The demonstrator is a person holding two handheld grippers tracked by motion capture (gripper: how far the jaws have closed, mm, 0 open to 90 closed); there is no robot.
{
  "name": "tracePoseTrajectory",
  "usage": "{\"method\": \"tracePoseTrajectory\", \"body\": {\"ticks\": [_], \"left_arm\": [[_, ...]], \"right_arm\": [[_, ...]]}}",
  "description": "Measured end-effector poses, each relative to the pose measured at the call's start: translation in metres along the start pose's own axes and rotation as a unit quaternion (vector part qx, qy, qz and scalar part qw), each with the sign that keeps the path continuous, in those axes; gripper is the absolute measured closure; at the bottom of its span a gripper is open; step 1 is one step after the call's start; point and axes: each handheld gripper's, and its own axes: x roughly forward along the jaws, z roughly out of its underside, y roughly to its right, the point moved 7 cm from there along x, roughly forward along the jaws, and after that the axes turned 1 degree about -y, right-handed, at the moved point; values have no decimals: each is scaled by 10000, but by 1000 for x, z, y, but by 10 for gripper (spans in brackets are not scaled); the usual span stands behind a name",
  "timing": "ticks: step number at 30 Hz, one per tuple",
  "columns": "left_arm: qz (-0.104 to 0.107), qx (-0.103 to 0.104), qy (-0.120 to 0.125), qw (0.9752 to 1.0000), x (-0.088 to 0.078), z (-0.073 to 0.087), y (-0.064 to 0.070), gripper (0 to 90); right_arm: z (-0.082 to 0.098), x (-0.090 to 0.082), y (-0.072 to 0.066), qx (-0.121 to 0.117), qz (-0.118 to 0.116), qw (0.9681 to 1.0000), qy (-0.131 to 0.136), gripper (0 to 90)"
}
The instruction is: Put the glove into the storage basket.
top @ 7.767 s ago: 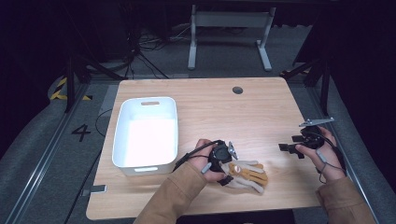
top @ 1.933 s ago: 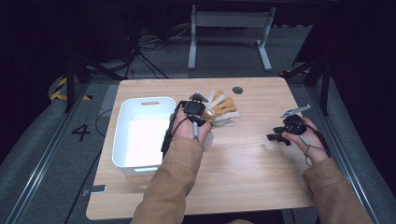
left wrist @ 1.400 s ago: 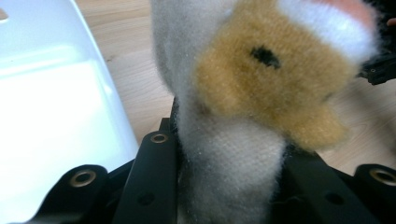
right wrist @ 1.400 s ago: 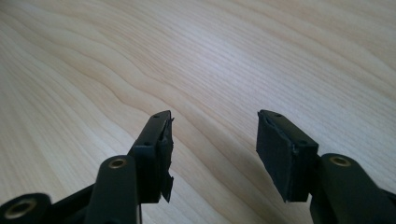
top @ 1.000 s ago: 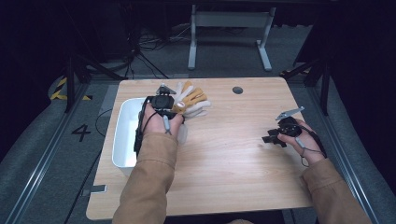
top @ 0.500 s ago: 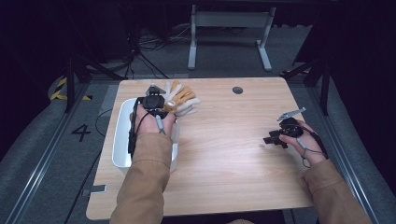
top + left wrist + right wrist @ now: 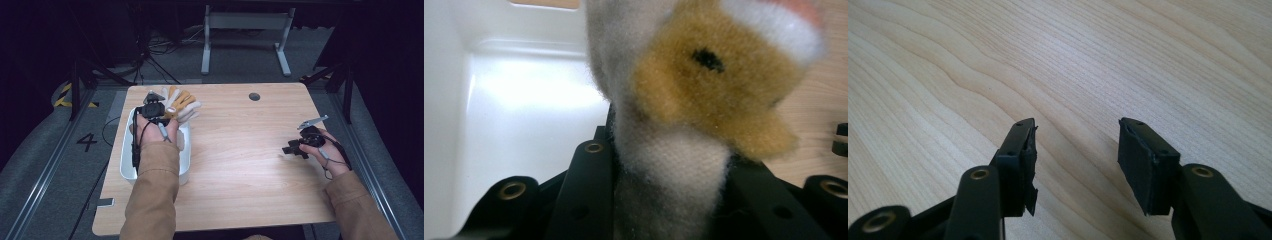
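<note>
Left gripper [image 7: 161,111] is clamped on a plush toy [image 7: 181,103], tan and off-white. In the left gripper view the toy's [image 7: 684,100] pale fabric is seen pinched tight between the two black jaws, with a tan fuzzy patch carrying a small black mark above the pinch.

Toy is held up off the table, at the far end of a white bin [image 7: 129,167]. In the high view its limbs are fanned out to the right of the gripper, over the bin's far right corner and the bare wood beside it. Whether any part touches the rim cannot be told.

Bin is placed on the left side of the wooden table [image 7: 240,175], long axis running near to far. Its white floor [image 7: 534,110] is seen below and left of the toy in the left gripper view; nothing is seen lying in that part.

Right gripper [image 7: 295,148] is held near the right edge of the table, well apart from toy and bin, pointing left. Its jaws stand parted with nothing between them; plain wood grain is seen past the tips [image 7: 1075,150].

A dark round grommet [image 7: 254,96] is set in the far part of the tabletop.
</note>
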Motion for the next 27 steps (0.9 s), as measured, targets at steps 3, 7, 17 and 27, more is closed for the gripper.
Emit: {"method": "tracePoseTrajectory", "body": {"ticks": [3, 7, 17, 27], "left_arm": [[-73, -34, -38, 10000, 4, 0, -3, 723], [-89, -134, -14, 9999, 9, 2, -9, 723], [-124, -388, 45, 9992, 24, 6, -27, 721], [-248, -484, -13, 9985, 41, 13, -40, 720]], "right_arm": [[1, 0, 1, 26, 15, 10000, 0, 503], [2, 1, 2, 15, 26, 10000, -39, 503], [4, 3, 5, 10, 28, 10000, -59, 499], [3, -2, 8, 23, 91, 9999, 57, 499]]}}
